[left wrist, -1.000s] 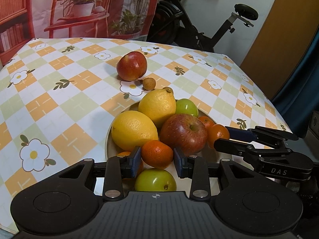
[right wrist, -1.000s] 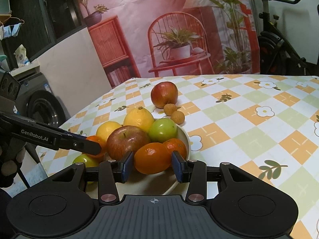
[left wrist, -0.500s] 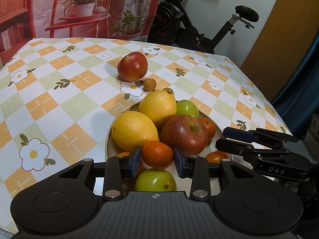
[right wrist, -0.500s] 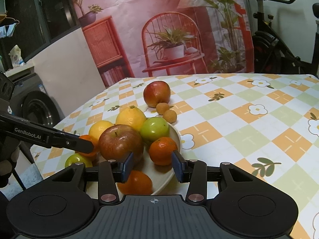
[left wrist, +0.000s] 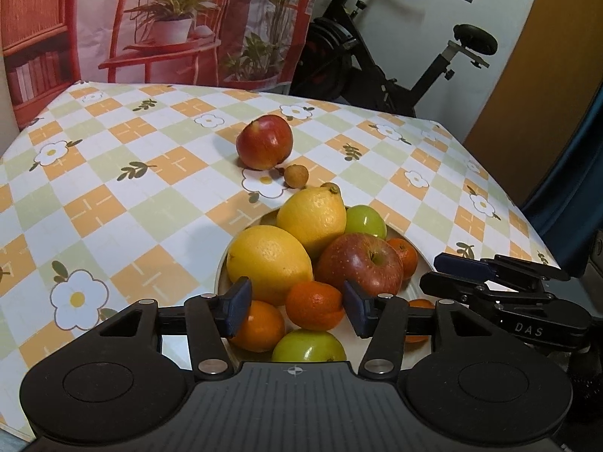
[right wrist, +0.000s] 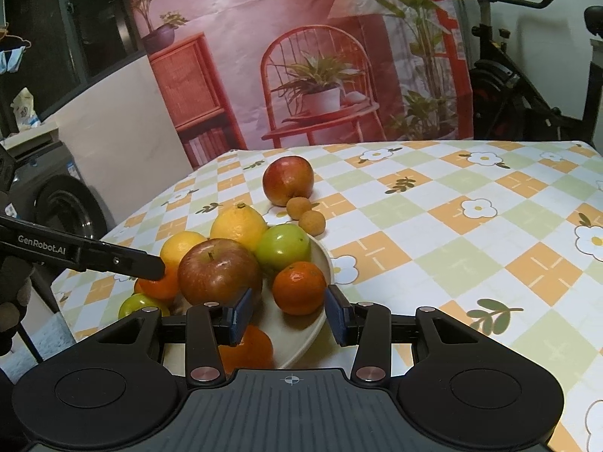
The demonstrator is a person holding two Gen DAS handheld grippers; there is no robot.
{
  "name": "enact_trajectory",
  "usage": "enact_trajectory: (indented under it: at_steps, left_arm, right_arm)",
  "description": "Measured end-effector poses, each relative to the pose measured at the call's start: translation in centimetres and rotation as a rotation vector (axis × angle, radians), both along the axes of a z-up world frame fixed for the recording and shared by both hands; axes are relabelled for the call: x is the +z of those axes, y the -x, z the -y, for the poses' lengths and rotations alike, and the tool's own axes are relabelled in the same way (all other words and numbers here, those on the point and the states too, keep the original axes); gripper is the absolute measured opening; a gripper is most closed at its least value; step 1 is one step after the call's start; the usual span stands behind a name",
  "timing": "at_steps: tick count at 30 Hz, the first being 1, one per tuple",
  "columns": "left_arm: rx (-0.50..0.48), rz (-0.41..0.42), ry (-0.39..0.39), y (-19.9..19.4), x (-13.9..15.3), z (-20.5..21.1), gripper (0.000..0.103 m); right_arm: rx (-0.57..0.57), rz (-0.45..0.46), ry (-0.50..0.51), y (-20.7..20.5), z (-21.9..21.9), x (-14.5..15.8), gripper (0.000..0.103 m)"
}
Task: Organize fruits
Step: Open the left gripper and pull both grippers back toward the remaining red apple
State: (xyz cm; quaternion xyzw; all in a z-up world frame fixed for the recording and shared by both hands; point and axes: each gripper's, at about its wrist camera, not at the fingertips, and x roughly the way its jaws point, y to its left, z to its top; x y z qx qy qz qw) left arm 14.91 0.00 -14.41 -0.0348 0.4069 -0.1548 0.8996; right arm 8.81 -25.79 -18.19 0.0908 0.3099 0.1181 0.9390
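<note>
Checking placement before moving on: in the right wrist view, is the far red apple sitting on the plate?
No. The far red apple rests on the tablecloth beyond the plate, beside two small brown fruits.

fruit count, both views combined:
- lemons: 2 (left wrist: 269,260) (left wrist: 312,215)
- red apples: 2, one in plate (left wrist: 360,261), one on counter (left wrist: 264,142)
- green apples: 2 (left wrist: 365,221) (left wrist: 308,346)
- mandarins: 4 (left wrist: 314,305) (left wrist: 258,326) (left wrist: 405,256) (right wrist: 247,350)
- small tan round fruits: 2 (right wrist: 298,207) (right wrist: 312,222)
- plate: 1 (right wrist: 320,260)
- grippers: 2 (left wrist: 294,307) (right wrist: 288,314)
</note>
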Motion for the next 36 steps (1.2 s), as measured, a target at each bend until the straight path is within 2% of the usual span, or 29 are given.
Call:
enact_trajectory:
  at_steps: [3,8,15,21,27,36]
  left_arm:
    - [0.010,0.011,0.001,0.1,0.2,-0.1,0.063]
    - [0.016,0.034,-0.007,0.0,0.5,-0.2,0.066]
    - [0.047,0.092,-0.059,-0.9,2.0,-0.4,0.074]
    - [0.122,0.147,-0.087,-3.3,4.1,-0.7,0.082]
    - [0.178,0.202,-0.112,-5.7,5.5,-0.3,0.083]
    - [0.151,0.206,-0.177,-7.8,5.0,0.5,0.082]
  right_arm:
    - [-0.006,0.001,-0.001,0.0,0.1,0.0,0.039]
    - [-0.016,0.008,-0.001,-0.1,0.3,0.1,0.039]
    - [-0.026,0.035,0.004,-1.4,1.5,1.2,0.039]
    - [-0.018,0.060,0.028,-4.3,2.7,2.3,0.039]
    - [0.013,0.043,0.051,-8.6,2.9,2.6,0.039]
    - [0.082,-0.043,0.077,-14.0,1.0,0.6,0.038]
